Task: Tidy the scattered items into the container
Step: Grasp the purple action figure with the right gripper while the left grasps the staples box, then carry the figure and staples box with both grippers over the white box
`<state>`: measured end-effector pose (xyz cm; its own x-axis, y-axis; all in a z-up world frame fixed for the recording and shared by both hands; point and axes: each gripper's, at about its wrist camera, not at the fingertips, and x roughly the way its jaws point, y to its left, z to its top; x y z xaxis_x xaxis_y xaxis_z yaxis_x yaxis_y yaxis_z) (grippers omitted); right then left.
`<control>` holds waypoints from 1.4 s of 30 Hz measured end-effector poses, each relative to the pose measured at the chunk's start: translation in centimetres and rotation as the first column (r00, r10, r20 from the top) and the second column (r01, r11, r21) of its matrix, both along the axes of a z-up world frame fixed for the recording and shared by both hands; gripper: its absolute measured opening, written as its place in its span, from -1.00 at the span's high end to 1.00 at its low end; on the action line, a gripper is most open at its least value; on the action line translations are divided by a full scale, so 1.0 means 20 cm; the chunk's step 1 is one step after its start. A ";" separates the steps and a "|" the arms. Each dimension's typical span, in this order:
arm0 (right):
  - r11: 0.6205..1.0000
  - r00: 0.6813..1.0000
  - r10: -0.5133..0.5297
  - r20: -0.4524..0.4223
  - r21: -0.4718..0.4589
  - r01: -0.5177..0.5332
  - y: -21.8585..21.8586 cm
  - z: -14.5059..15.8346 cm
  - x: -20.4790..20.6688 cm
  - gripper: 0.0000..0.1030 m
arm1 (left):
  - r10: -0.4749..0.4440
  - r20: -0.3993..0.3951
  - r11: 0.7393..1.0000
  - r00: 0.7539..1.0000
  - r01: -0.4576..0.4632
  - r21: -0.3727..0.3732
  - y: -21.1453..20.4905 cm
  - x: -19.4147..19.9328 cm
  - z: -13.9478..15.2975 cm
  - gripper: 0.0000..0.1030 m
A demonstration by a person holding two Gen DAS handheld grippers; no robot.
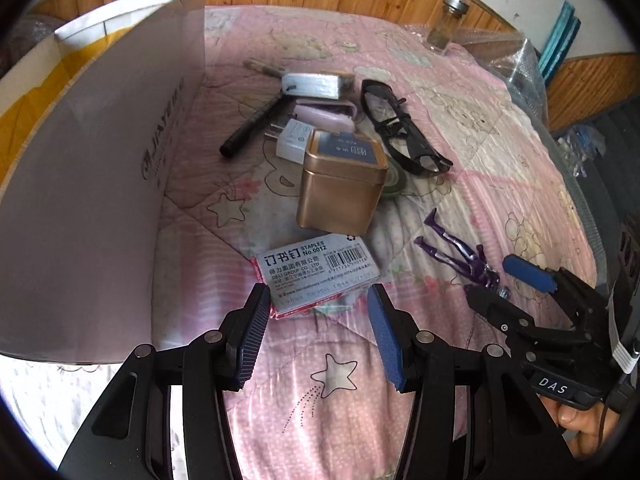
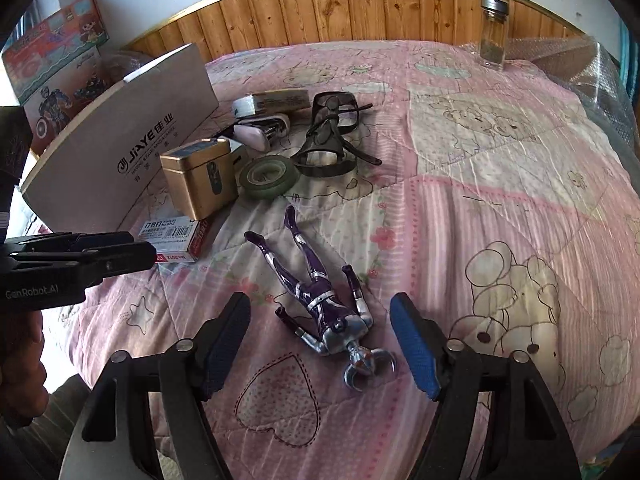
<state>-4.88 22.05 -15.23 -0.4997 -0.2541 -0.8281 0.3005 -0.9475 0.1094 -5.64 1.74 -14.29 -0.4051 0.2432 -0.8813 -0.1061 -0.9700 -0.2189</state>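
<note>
A white cardboard box (image 1: pixel 92 184) stands on the pink quilt at the left; it also shows in the right wrist view (image 2: pixel 120 148). My left gripper (image 1: pixel 318 306) is open, its fingers on either side of the near end of a staples box (image 1: pixel 316 270). My right gripper (image 2: pixel 320 316) is open around a purple and silver action figure (image 2: pixel 320 300) lying on the quilt. Behind lie a gold tin (image 1: pixel 340 184), a white plug (image 1: pixel 294 142), a black pen (image 1: pixel 254 126), black glasses (image 1: pixel 400 128), a tape roll (image 2: pixel 270 176) and a white case (image 1: pixel 312 85).
A glass jar (image 2: pixel 493 32) stands at the bed's far edge by the wooden headboard (image 2: pixel 320 8). Bubble wrap (image 2: pixel 592 72) lies at the far right. A toy carton (image 2: pixel 52 64) sits behind the white box. The other gripper (image 2: pixel 76 262) reaches in from the left.
</note>
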 end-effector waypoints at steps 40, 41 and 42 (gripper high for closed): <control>0.987 0.997 -0.070 0.037 -0.145 0.075 0.27 0.07 -0.04 0.07 | -0.229 -0.178 0.973 0.957 0.222 -0.060 0.28 0.01 0.14 0.25; 0.987 0.997 -0.072 0.030 -0.143 0.076 0.27 0.08 -0.03 0.08 | -0.226 -0.182 0.974 0.957 0.219 -0.061 0.27 0.02 0.15 0.25; 0.986 0.997 -0.071 0.026 -0.147 0.074 0.27 0.08 -0.02 0.07 | -0.222 -0.185 0.975 0.957 0.214 -0.065 0.27 0.02 0.16 0.25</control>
<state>-5.34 27.36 -13.54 -0.5044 -0.3381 -0.7946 0.2279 -0.9397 0.2551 -5.14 7.22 -10.99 -0.5072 0.3070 -0.8053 -0.3516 -0.9268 -0.1318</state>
